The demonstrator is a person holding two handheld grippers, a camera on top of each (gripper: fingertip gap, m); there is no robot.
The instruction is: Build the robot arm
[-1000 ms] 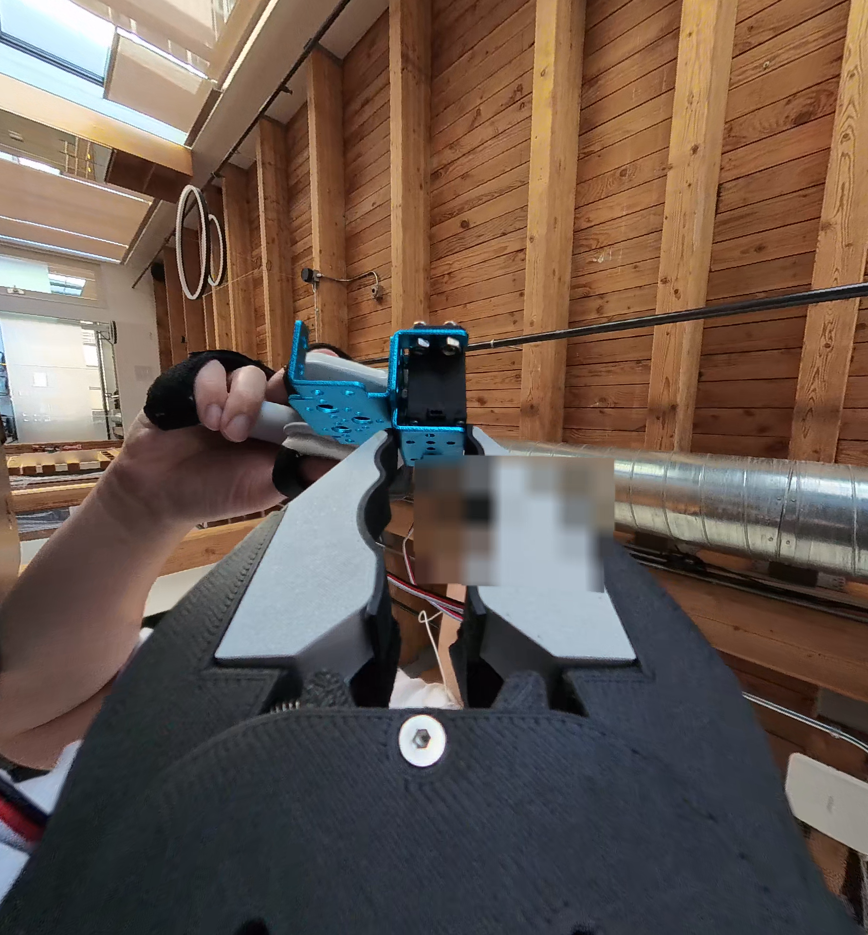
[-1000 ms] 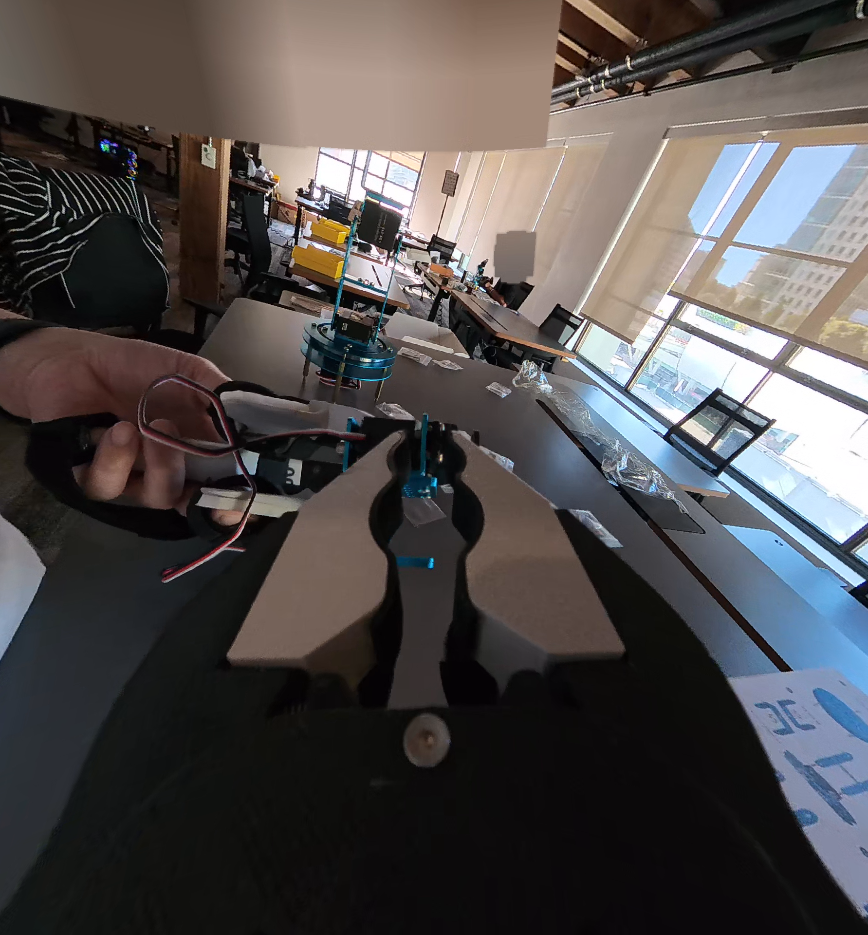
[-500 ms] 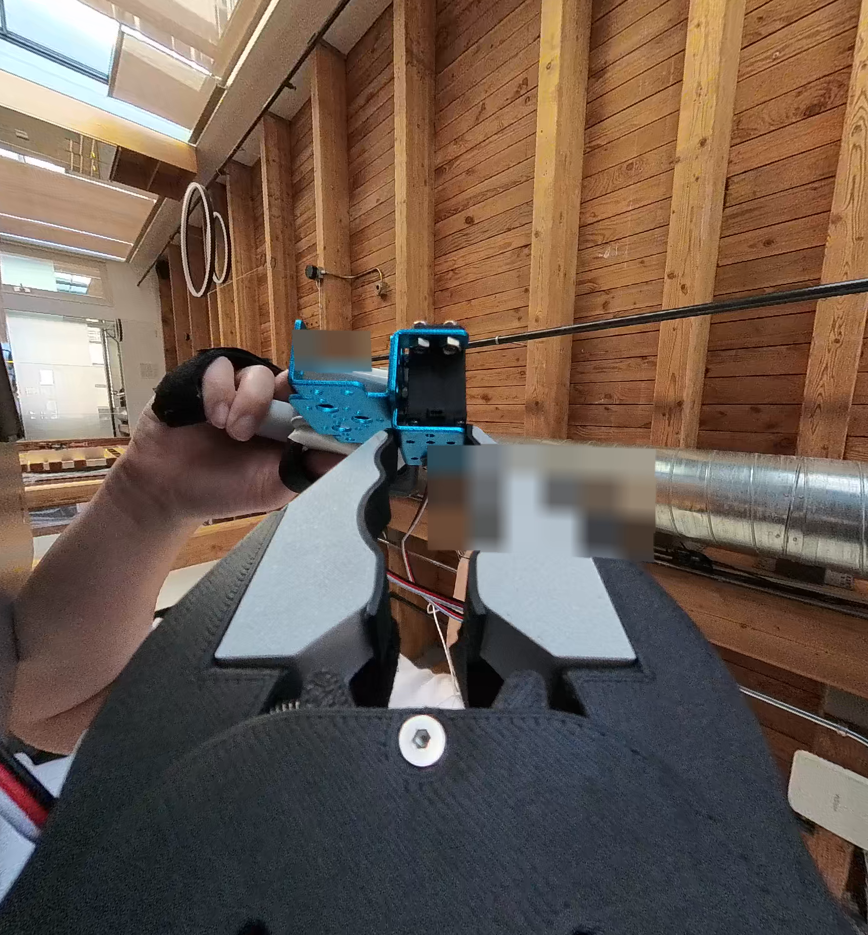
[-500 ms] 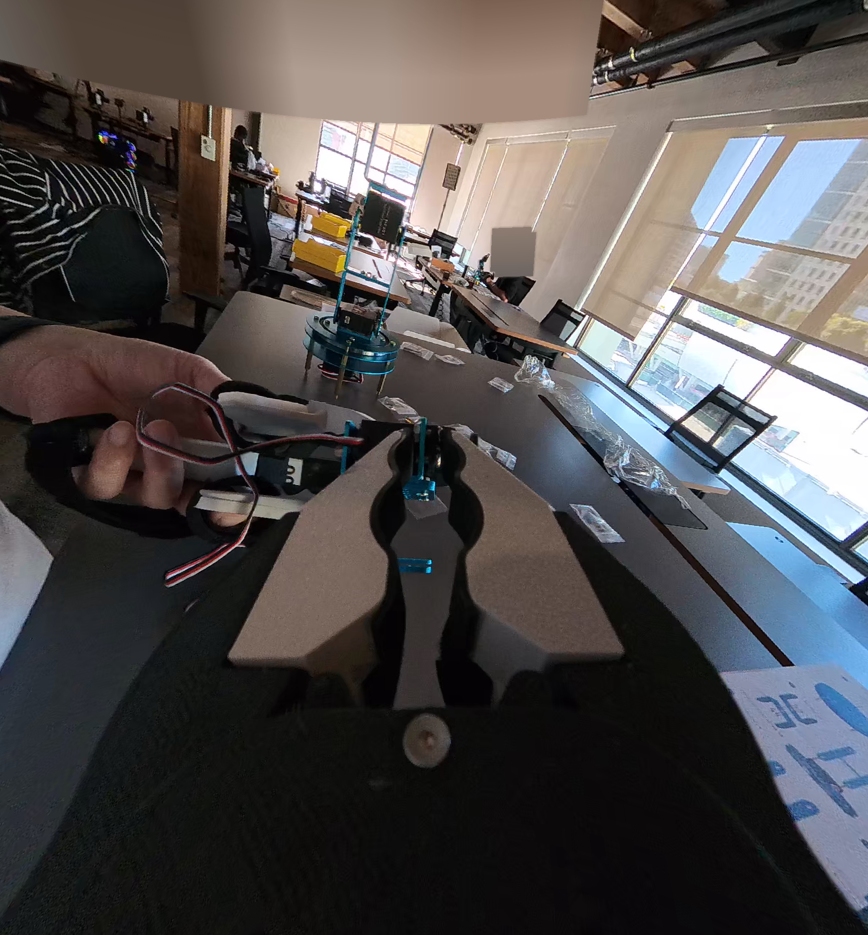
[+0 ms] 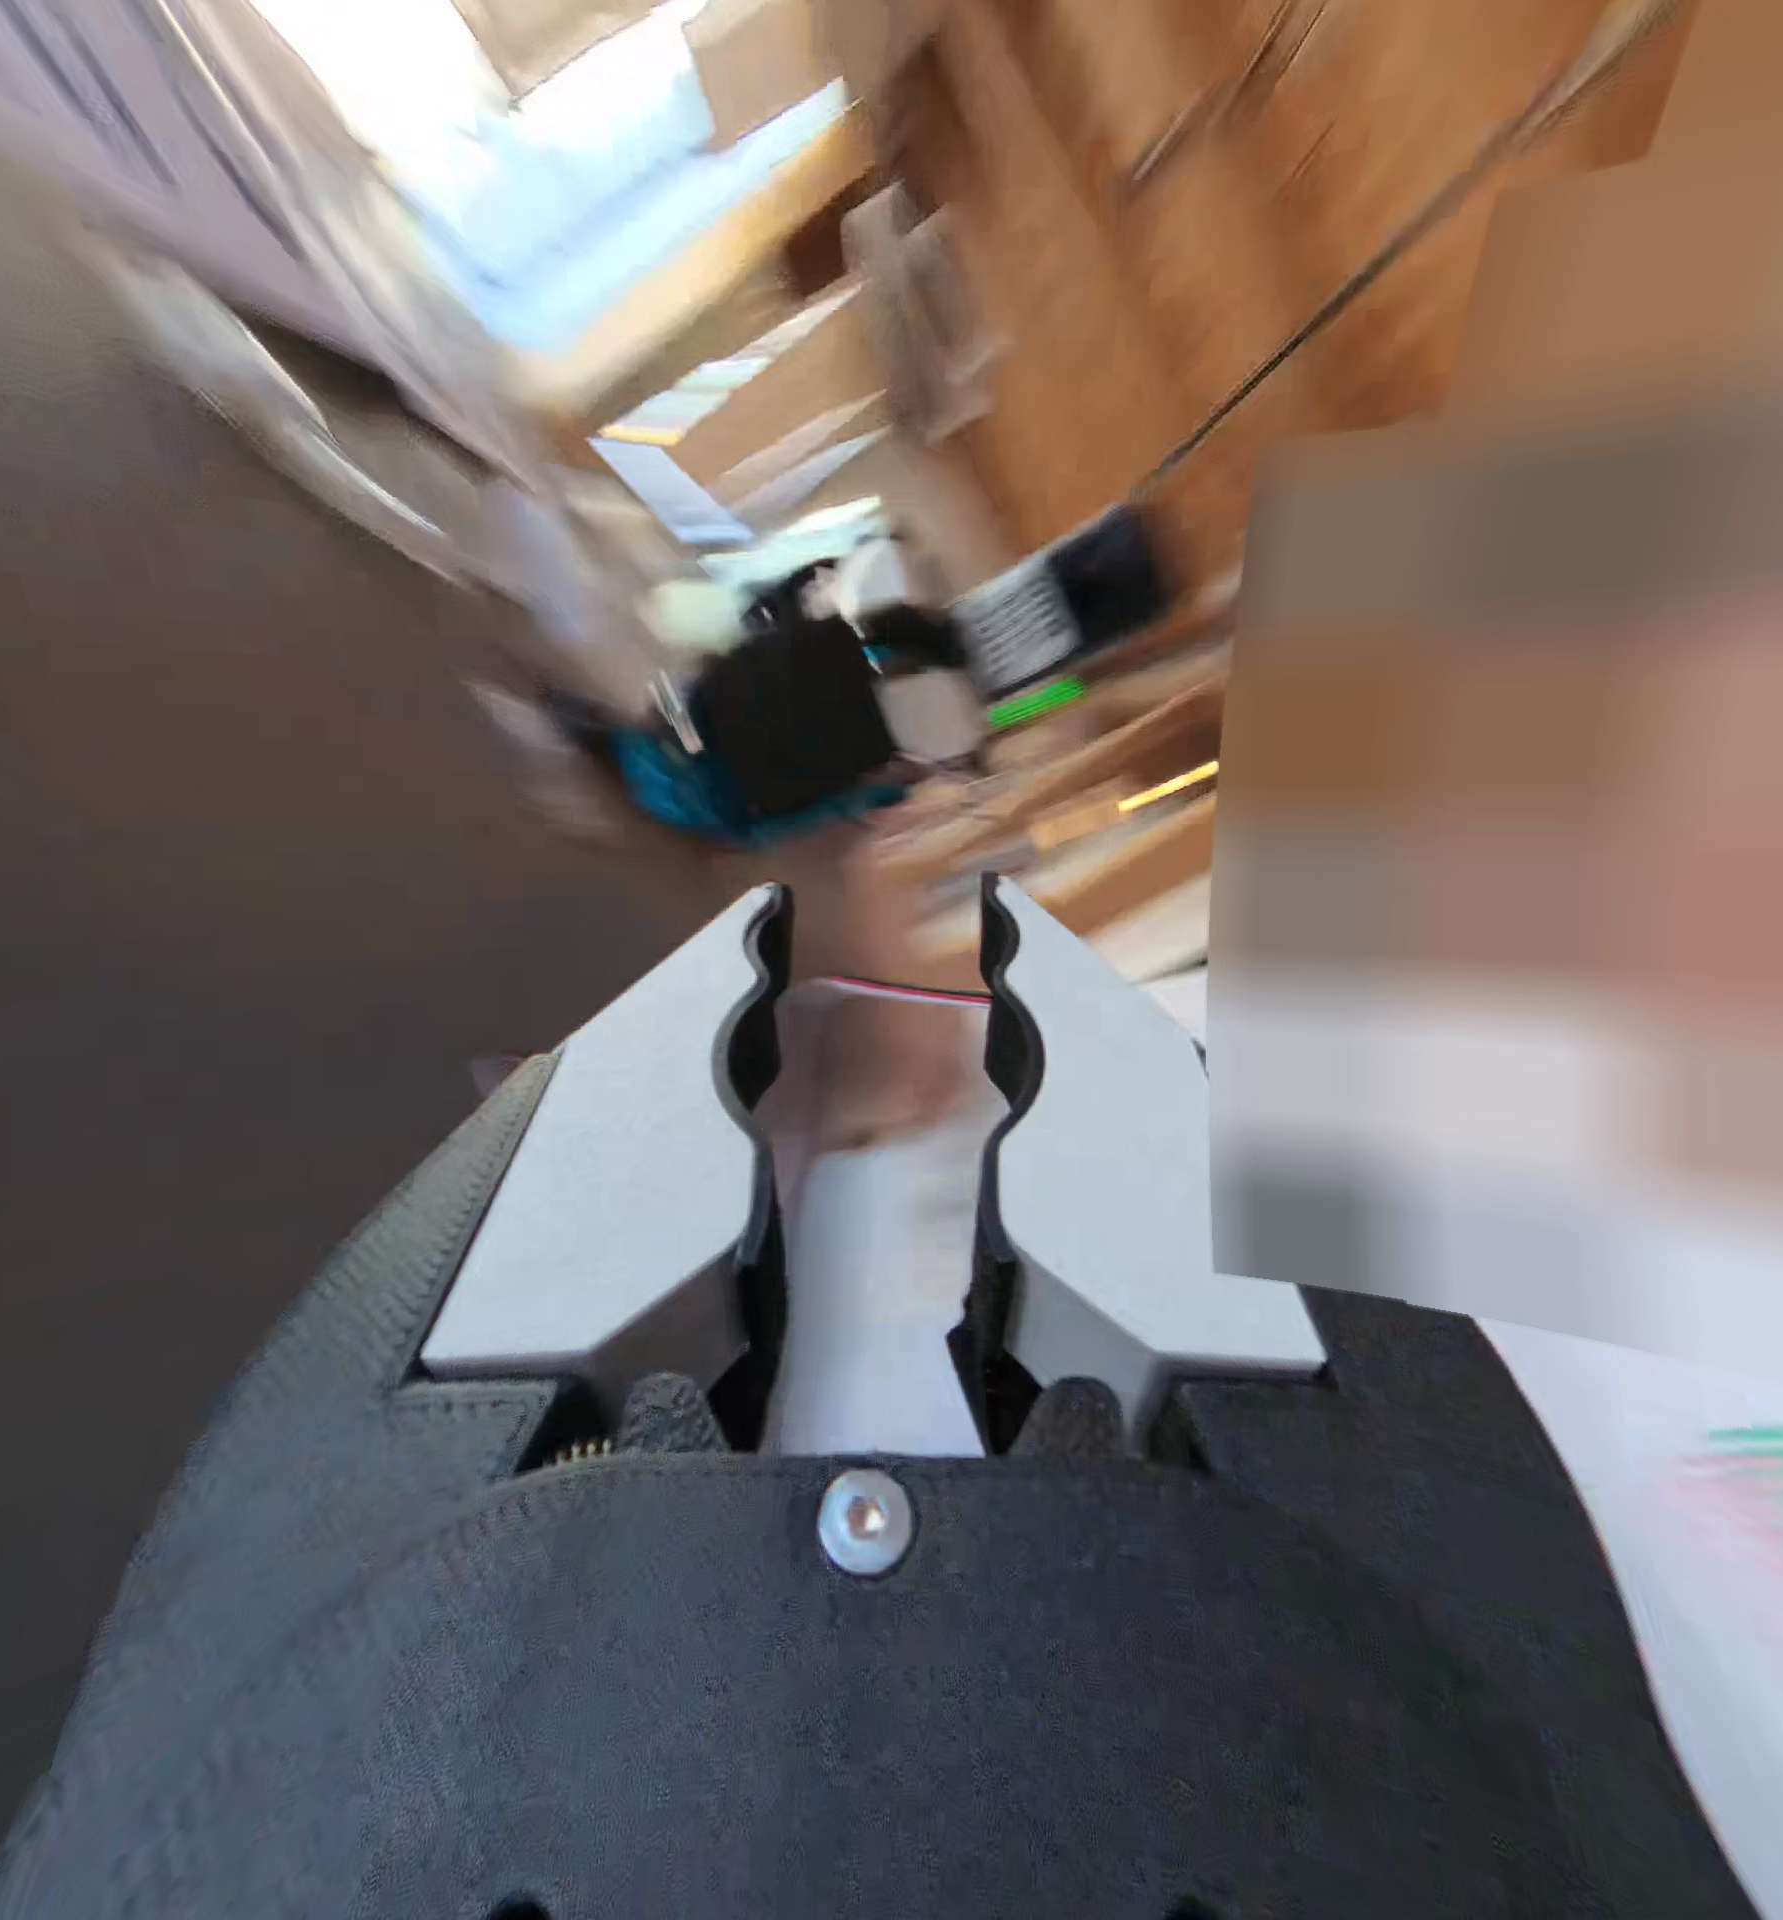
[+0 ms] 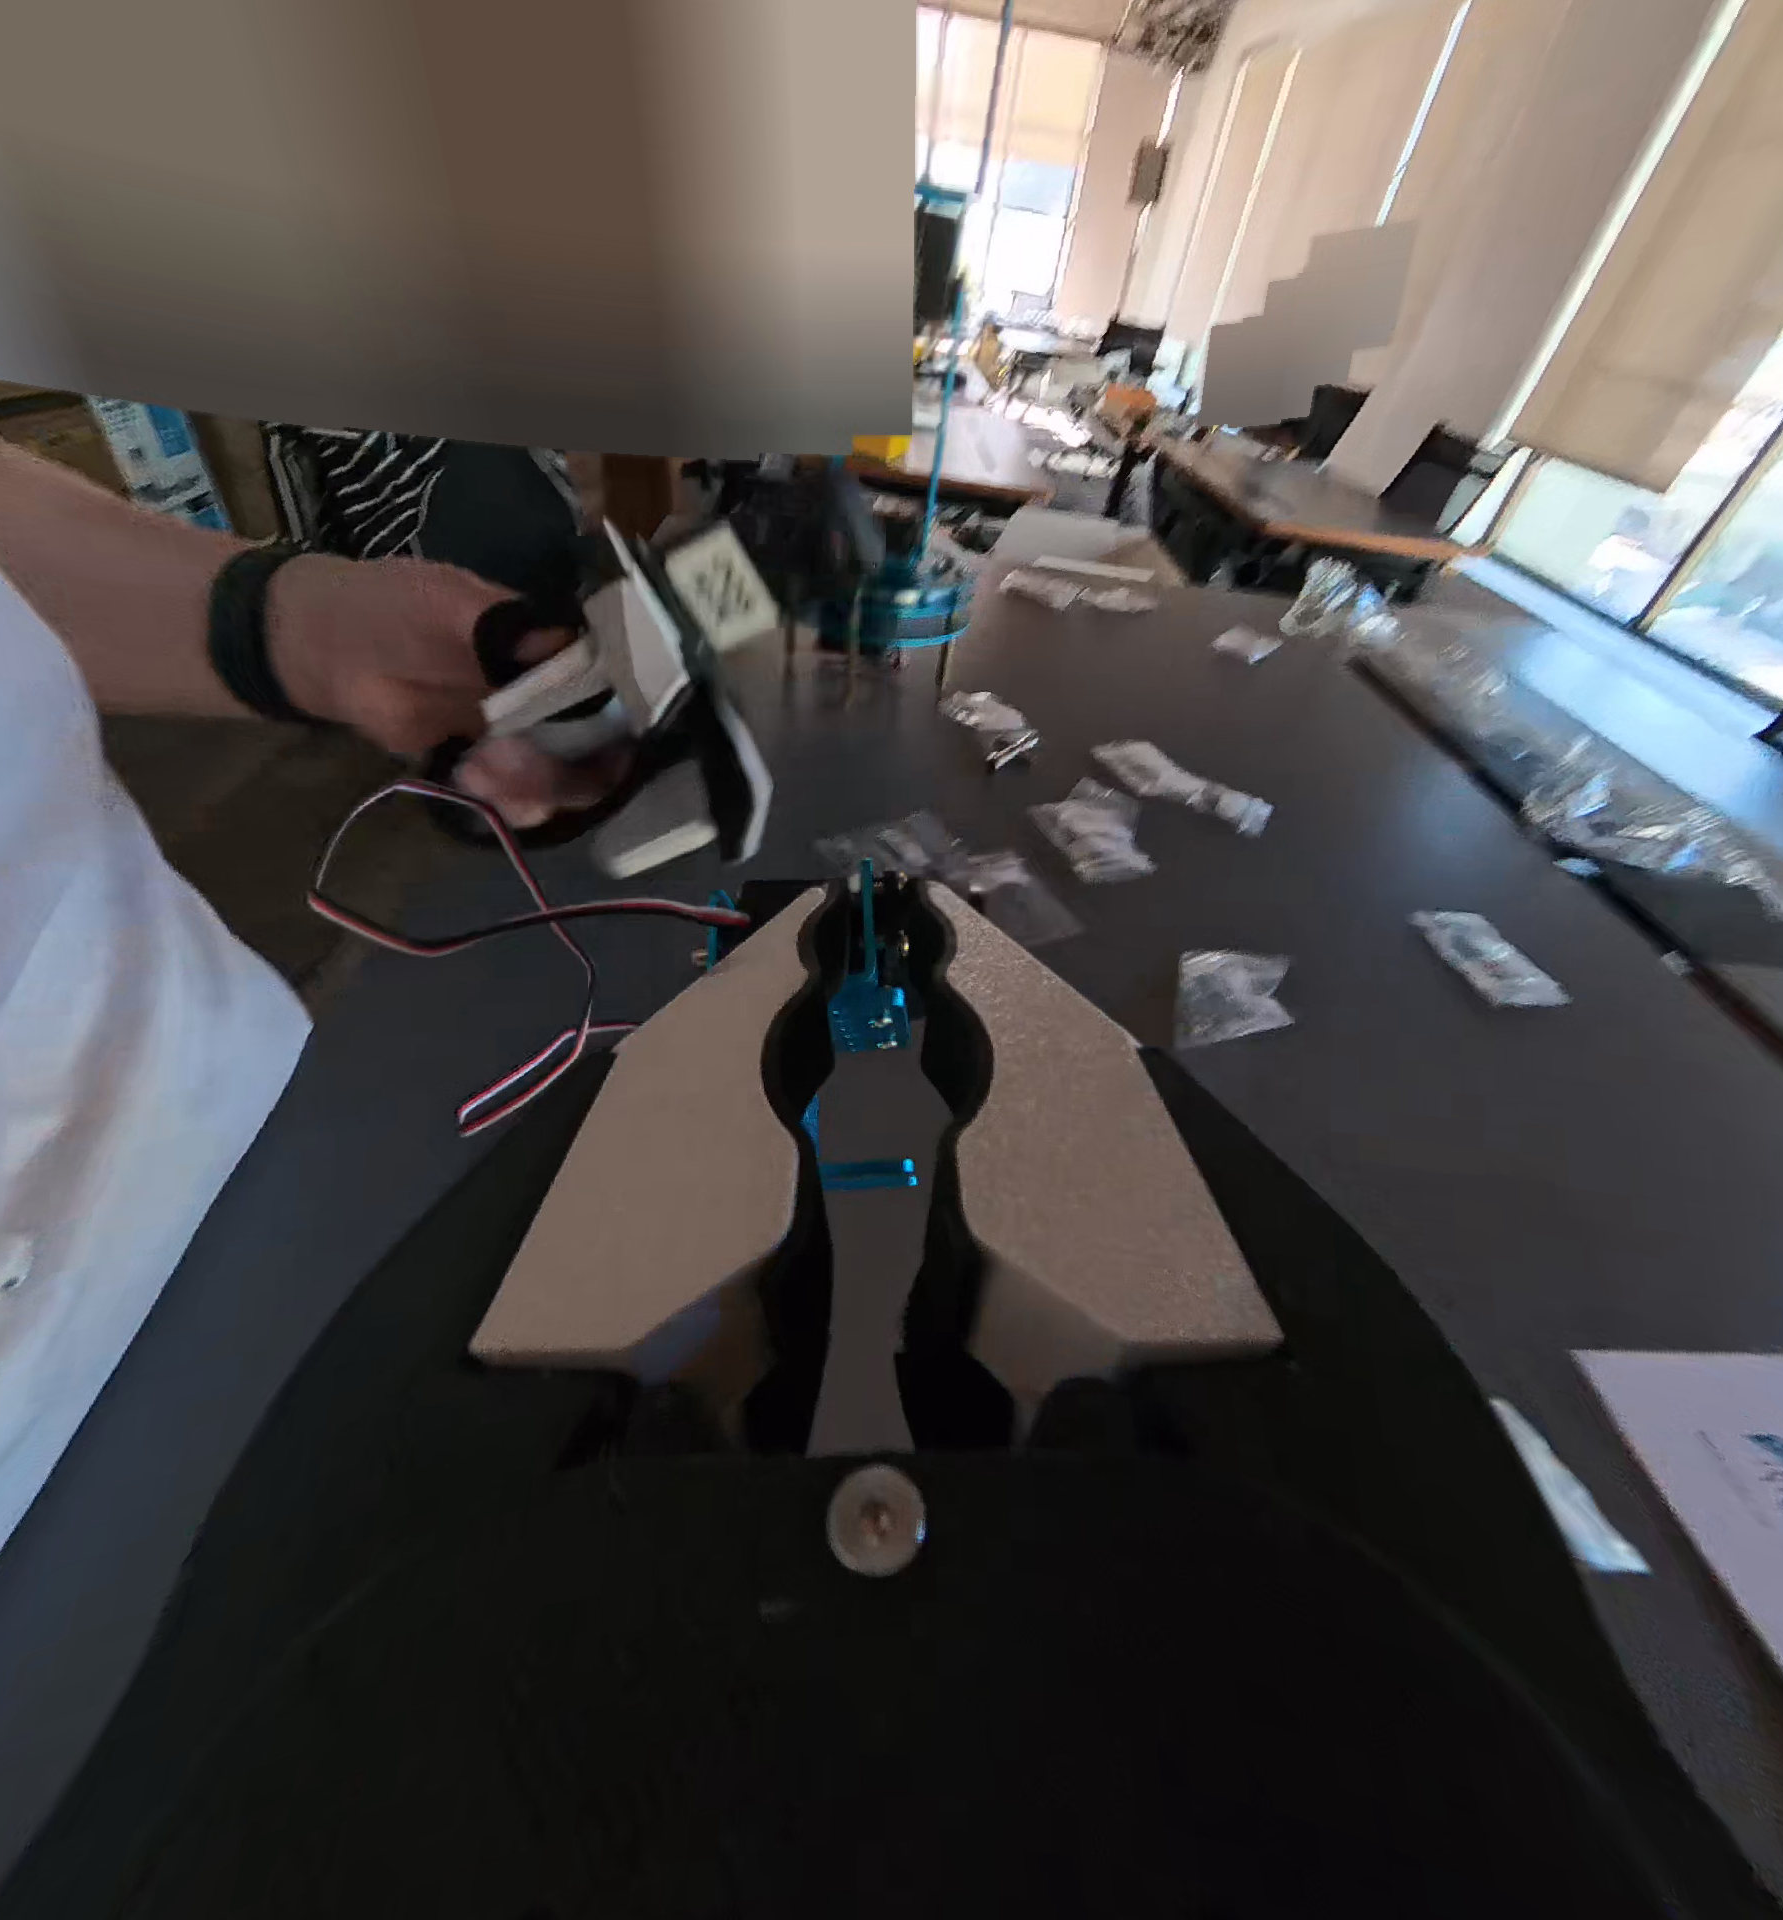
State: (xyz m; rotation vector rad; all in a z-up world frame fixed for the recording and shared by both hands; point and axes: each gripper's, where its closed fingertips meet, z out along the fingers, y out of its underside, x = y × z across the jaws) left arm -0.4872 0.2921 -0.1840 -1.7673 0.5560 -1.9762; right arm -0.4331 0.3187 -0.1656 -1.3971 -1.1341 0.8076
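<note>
We hold the blue bracket (image 6: 871,1023) with its black motor block pinched at the tips of our right gripper (image 6: 871,914), which is closed on it above the dark table (image 6: 1386,1143). The bracket's flat plate stands on edge in the slot between the two grey fingers (image 6: 679,1143), its long axis running forward along them. A striped wire (image 6: 513,925) trails from the block off to the left and loops down toward the table. Our left gripper (image 5: 882,899) is spread apart with nothing between its jaws; in its own blurred view a dark block with blue metal shows ahead, well apart, though we cannot tell clearly what it is. From the right wrist view, the left gripper (image 6: 658,717), held in a hand (image 6: 388,655), sits up and to the left of the bracket, near but not touching it. Small clear bags (image 6: 1230,992) lie scattered to the right on the table.
</note>
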